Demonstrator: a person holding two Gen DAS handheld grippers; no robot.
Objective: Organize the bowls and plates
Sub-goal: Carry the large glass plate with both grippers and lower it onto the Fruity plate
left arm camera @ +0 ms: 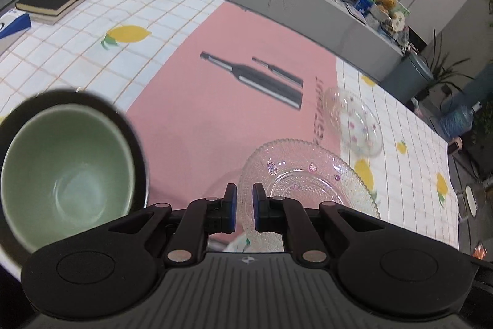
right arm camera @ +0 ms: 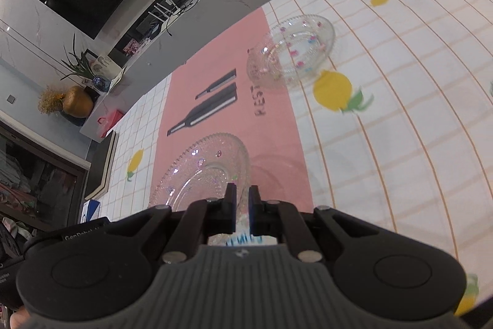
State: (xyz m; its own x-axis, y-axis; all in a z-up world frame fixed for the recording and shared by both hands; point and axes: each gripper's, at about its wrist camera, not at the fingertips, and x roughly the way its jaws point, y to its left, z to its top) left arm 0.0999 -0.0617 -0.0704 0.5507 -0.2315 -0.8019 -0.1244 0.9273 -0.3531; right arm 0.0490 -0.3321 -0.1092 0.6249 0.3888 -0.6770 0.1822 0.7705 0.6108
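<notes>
grip: left gripper (left arm camera: 244,189) and right gripper (right arm camera: 242,189) clamped shut on glass plate (left arm camera: 308,184) rim | risk: slick rim slipping, plate tilting | hazard: clipping green bowl (left arm camera: 64,174) at 9 o'clock

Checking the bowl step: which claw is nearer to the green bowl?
Left. The green bowl sits close beside the left claw, on its left. The right claw is farther: its view shows no green bowl.

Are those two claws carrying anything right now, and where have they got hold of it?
Both pinch the same textured glass plate by its rim: the left gripper on one edge, the right gripper on another. It looks lifted clear of the pink mat.
</notes>
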